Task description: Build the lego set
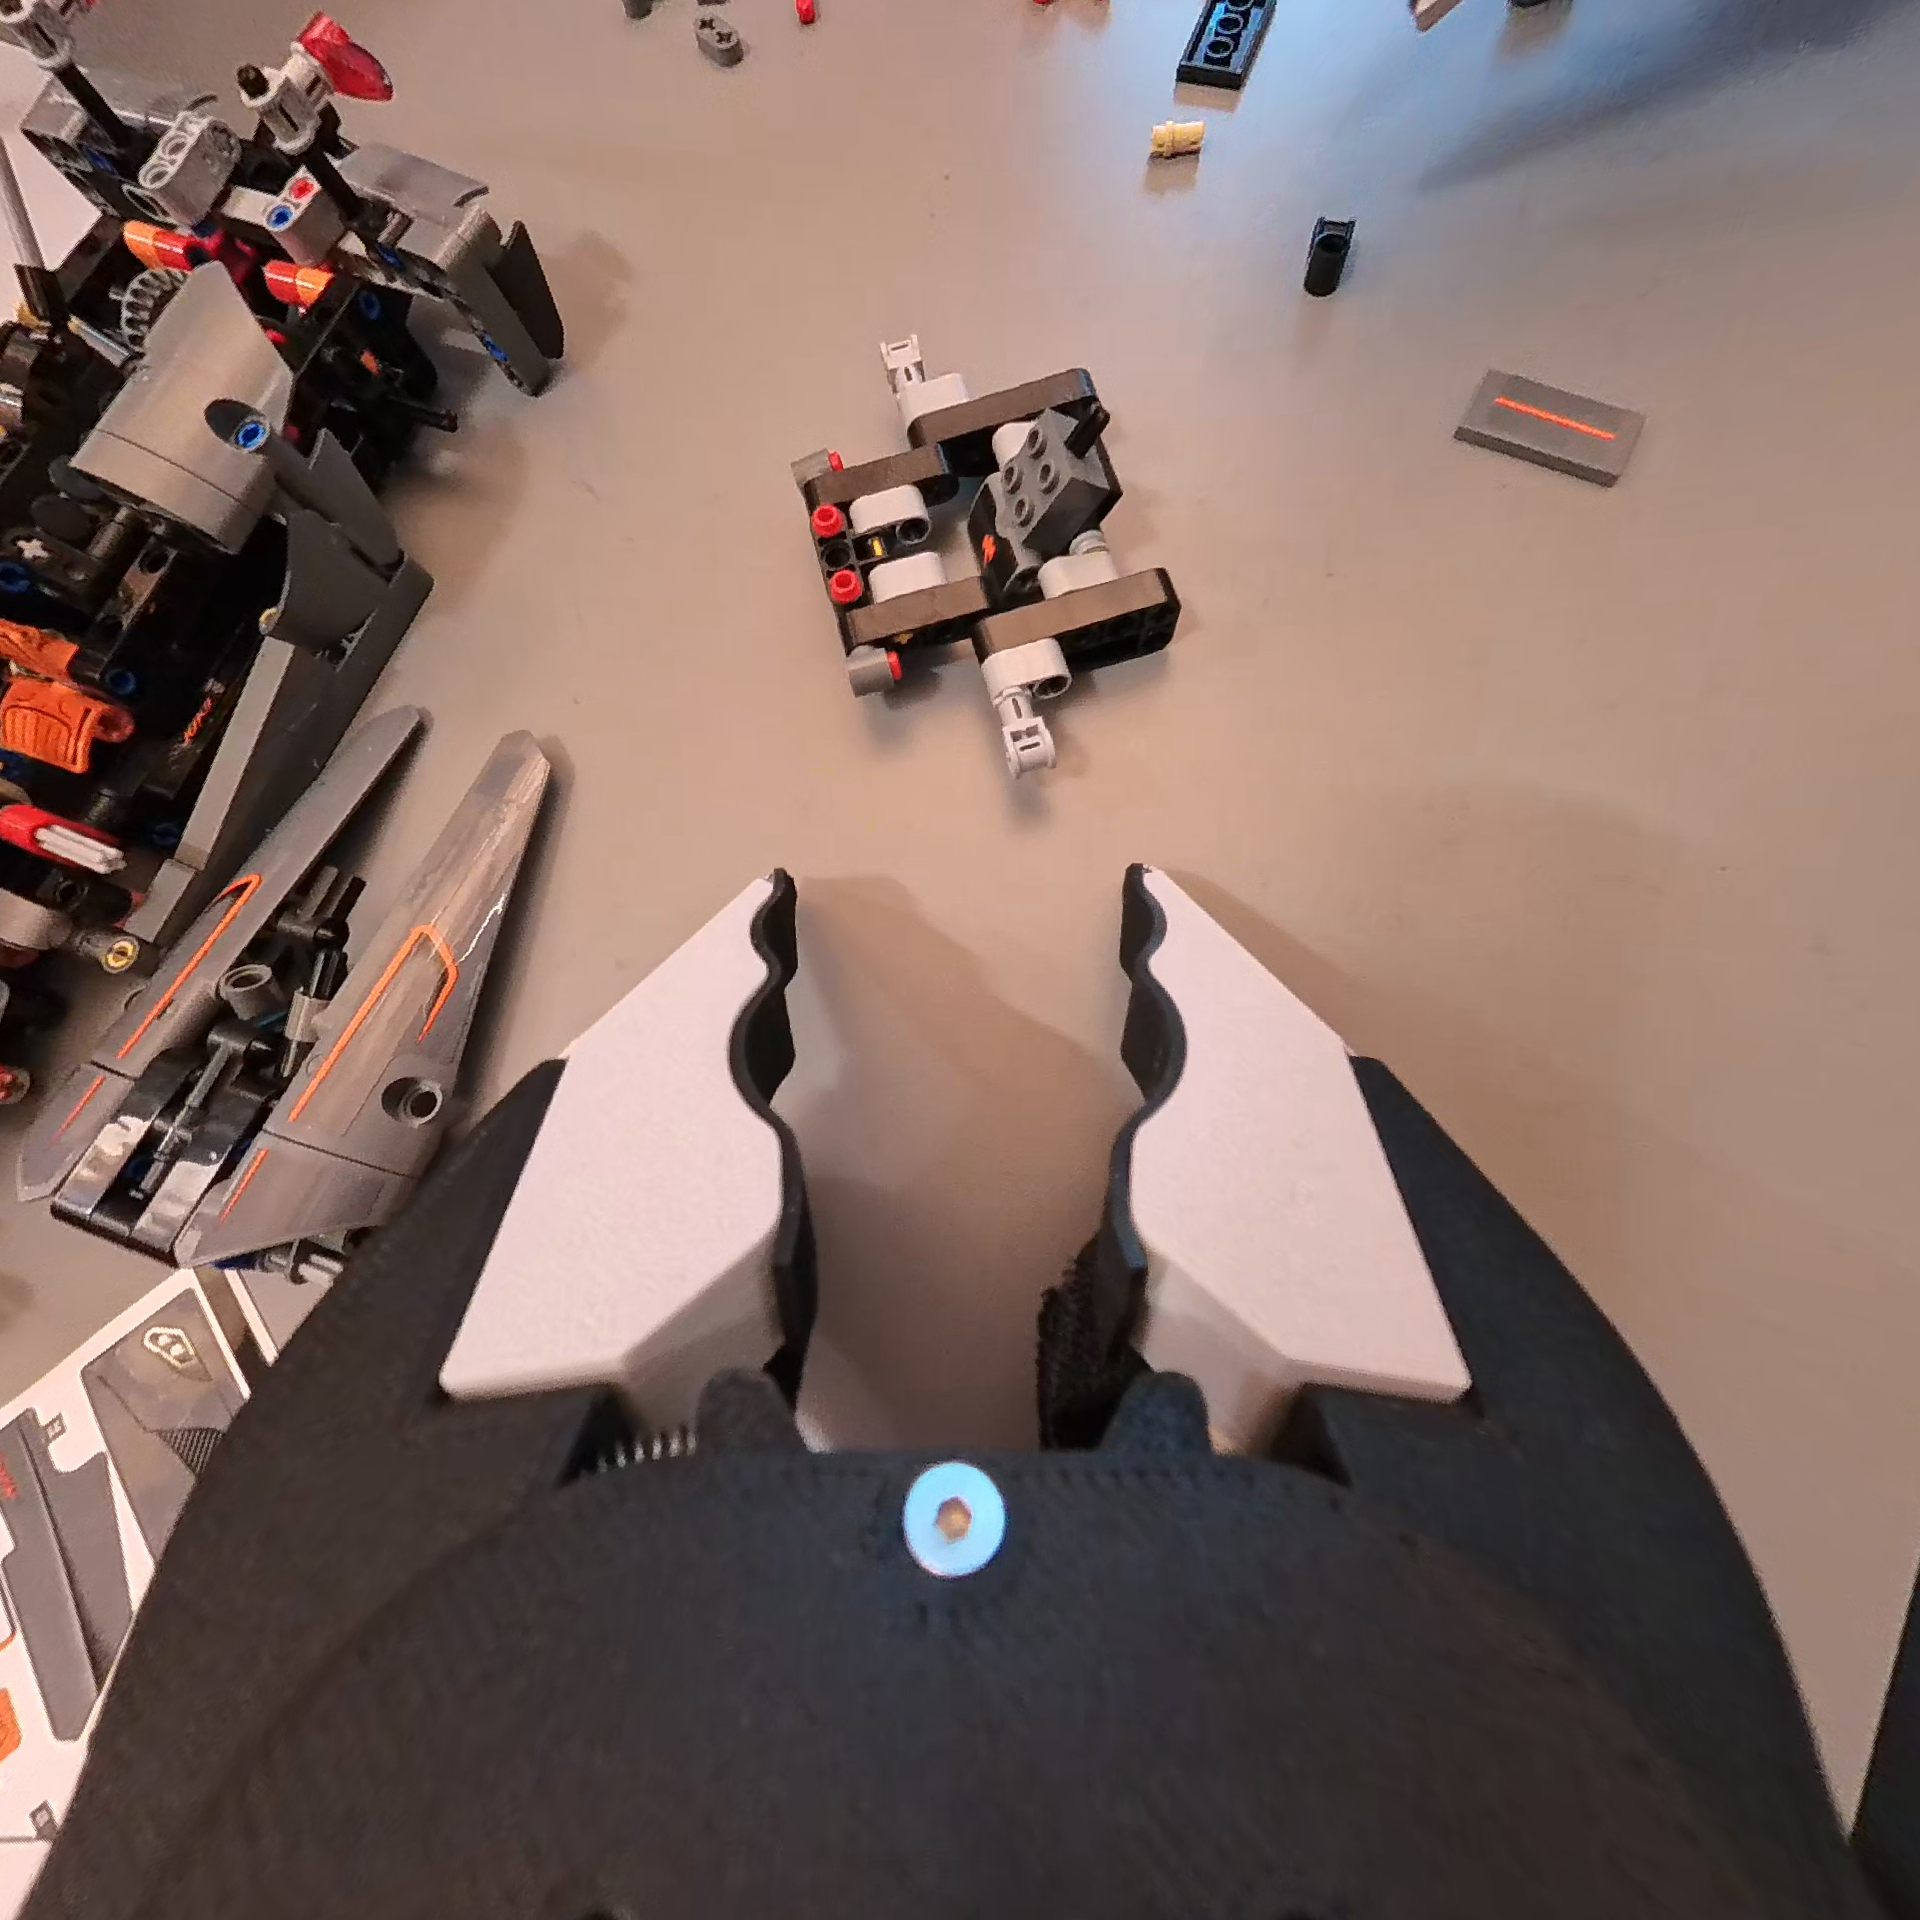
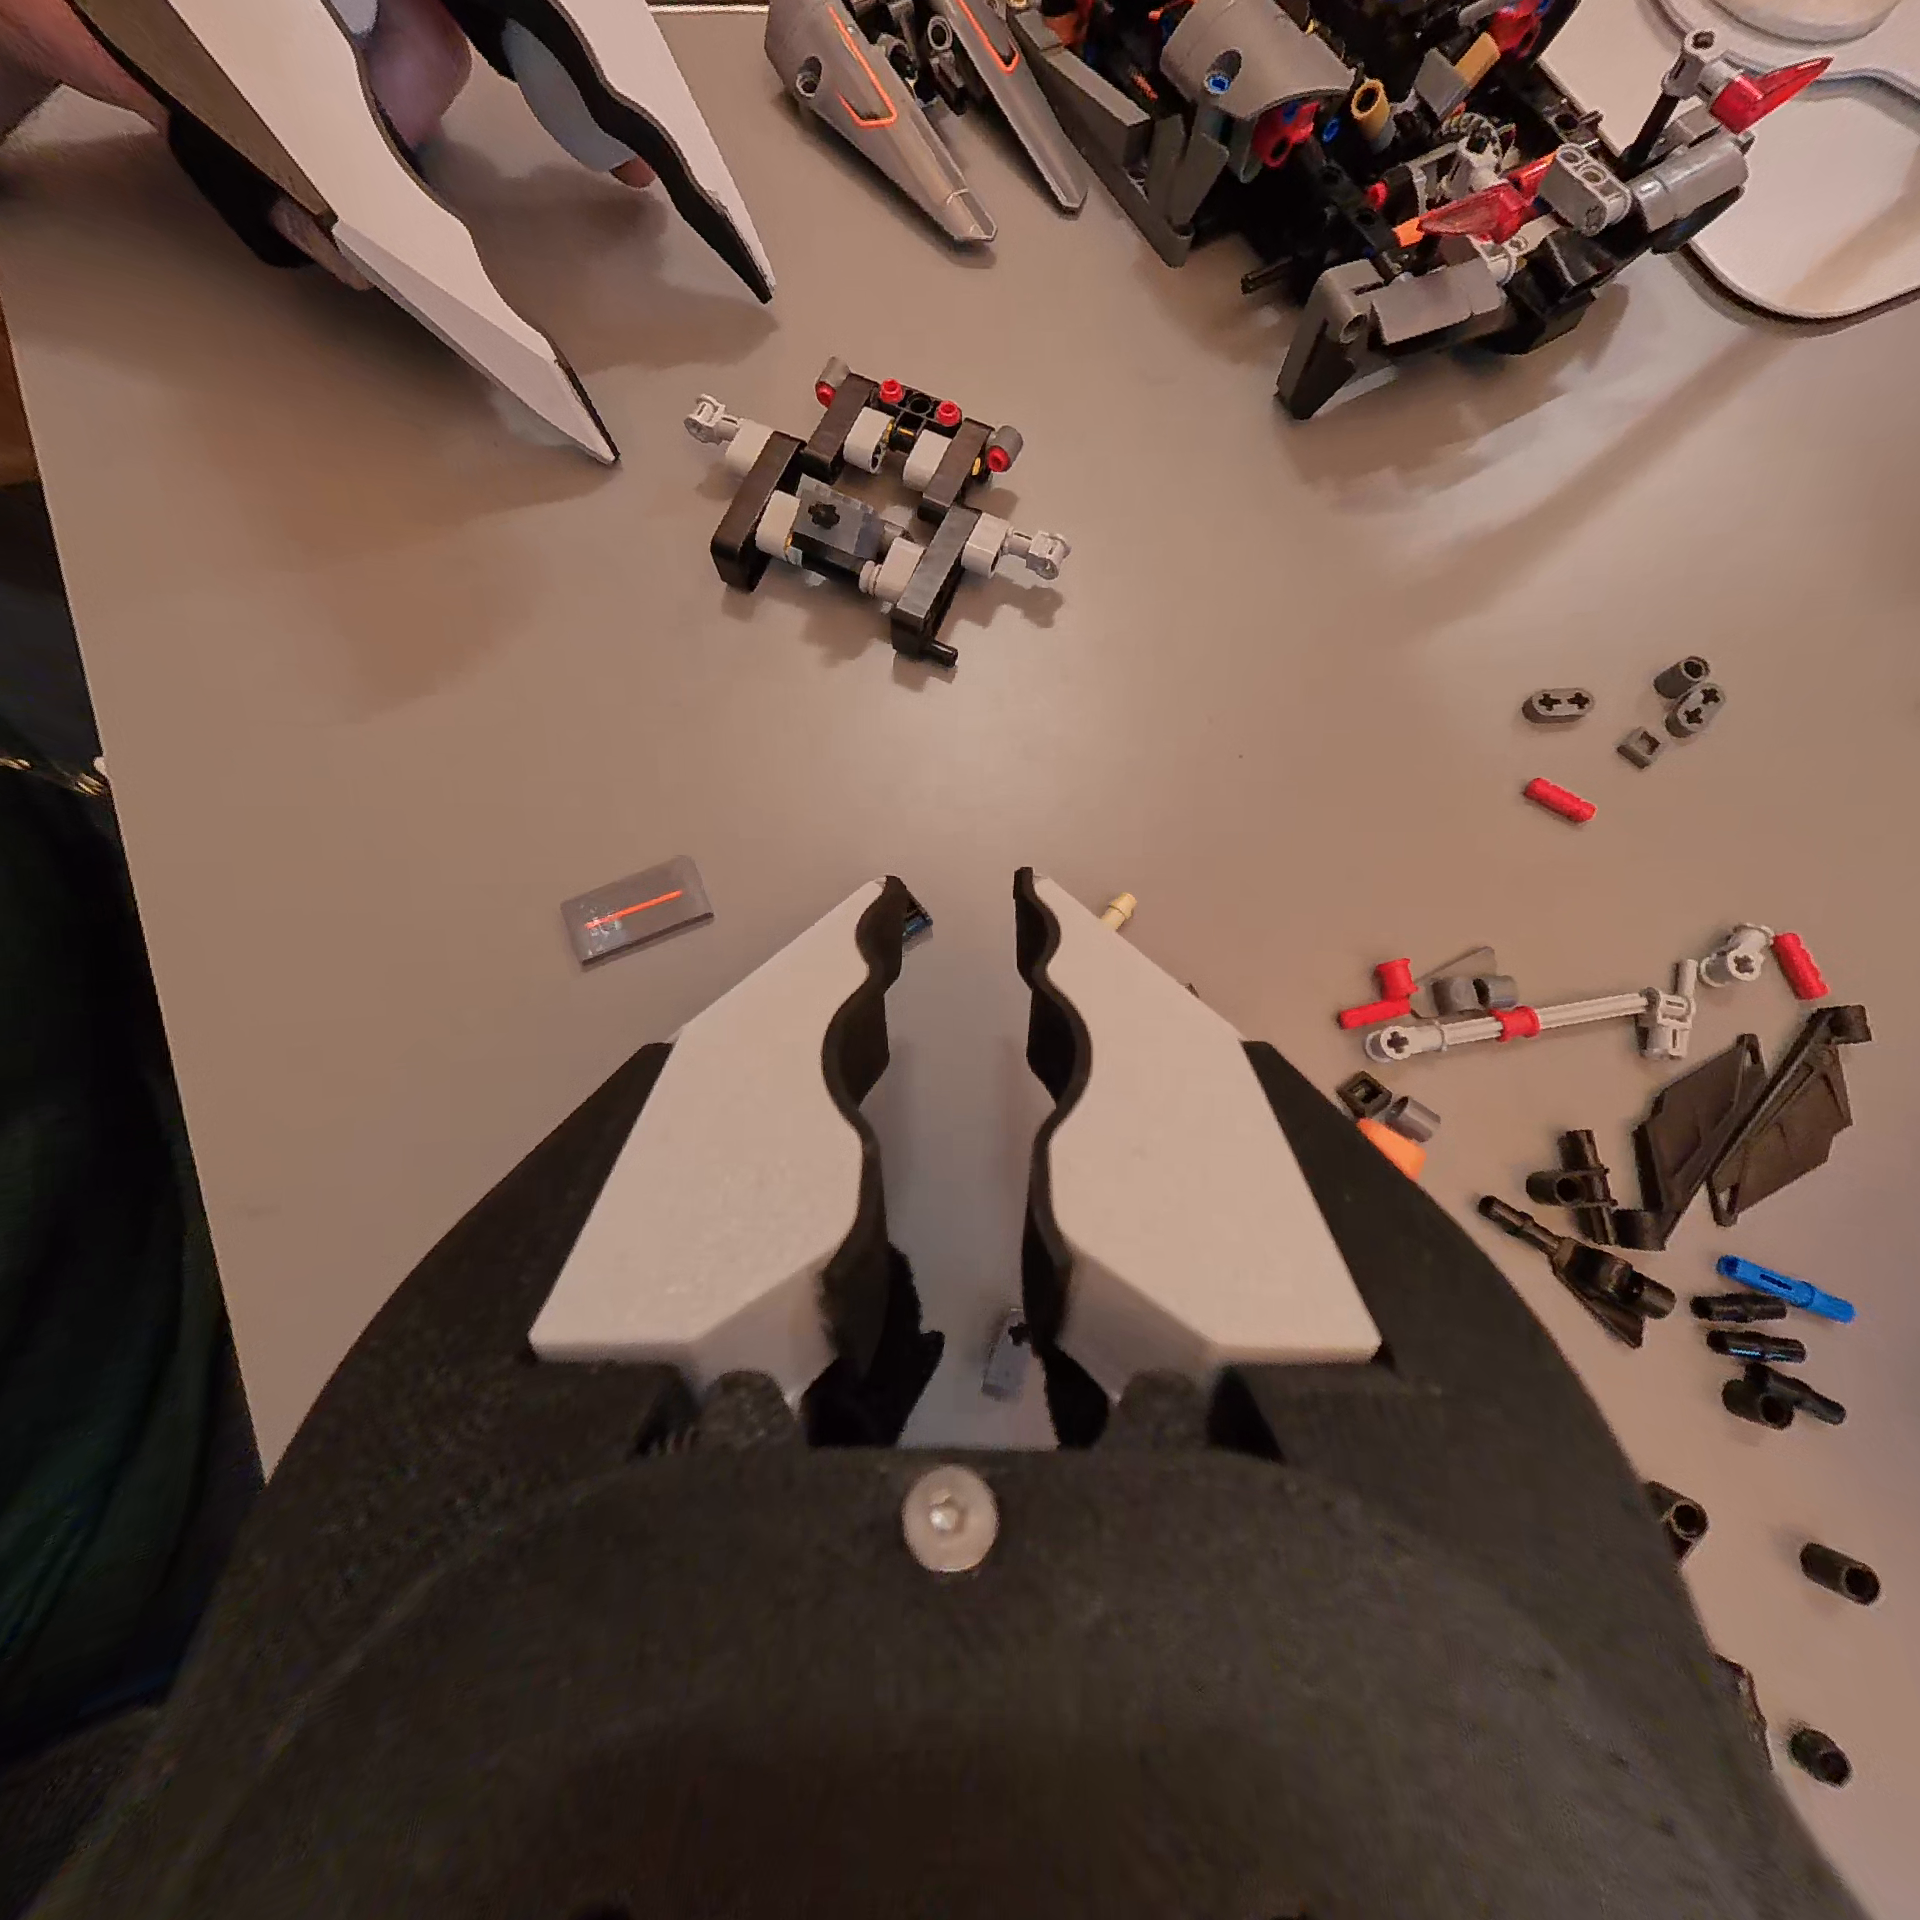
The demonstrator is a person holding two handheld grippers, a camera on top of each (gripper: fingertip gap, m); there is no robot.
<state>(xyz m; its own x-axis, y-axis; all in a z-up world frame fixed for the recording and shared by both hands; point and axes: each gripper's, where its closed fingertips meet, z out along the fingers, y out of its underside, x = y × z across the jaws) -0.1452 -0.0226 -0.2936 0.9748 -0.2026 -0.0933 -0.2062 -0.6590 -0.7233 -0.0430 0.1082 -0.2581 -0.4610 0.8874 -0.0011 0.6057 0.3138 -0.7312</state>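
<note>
A small black and light-grey Technic sub-assembly (image 1: 987, 540) with red pins lies flat on the grey table, ahead of both grippers; it also shows in the right wrist view (image 2: 883, 509). My left gripper (image 1: 961, 881) is open and empty, a short way short of it. It shows in the right wrist view (image 2: 686, 374) at the upper left, tips near the sub-assembly's left side. My right gripper (image 2: 958, 883) is open with a narrower gap, holds nothing, and is well back from the sub-assembly. The large black, grey and orange model (image 1: 208, 416) stands to the left (image 2: 1455, 156).
A grey wing section with orange lines (image 1: 312, 987) (image 2: 904, 125) lies beside the model. A grey tile with an orange line (image 1: 1548, 426) (image 2: 636, 909), a tan pin (image 1: 1179, 135) (image 2: 1120, 904), a sticker sheet (image 1: 83, 1507) and several loose pins and axles (image 2: 1662, 1143) lie about. About 20 centimetres separates my left fingertips from my right. The left gripper is farther from the tan pin (image 1: 1179, 135), some 20 centimetres, than the right, some 4 centimetres.
</note>
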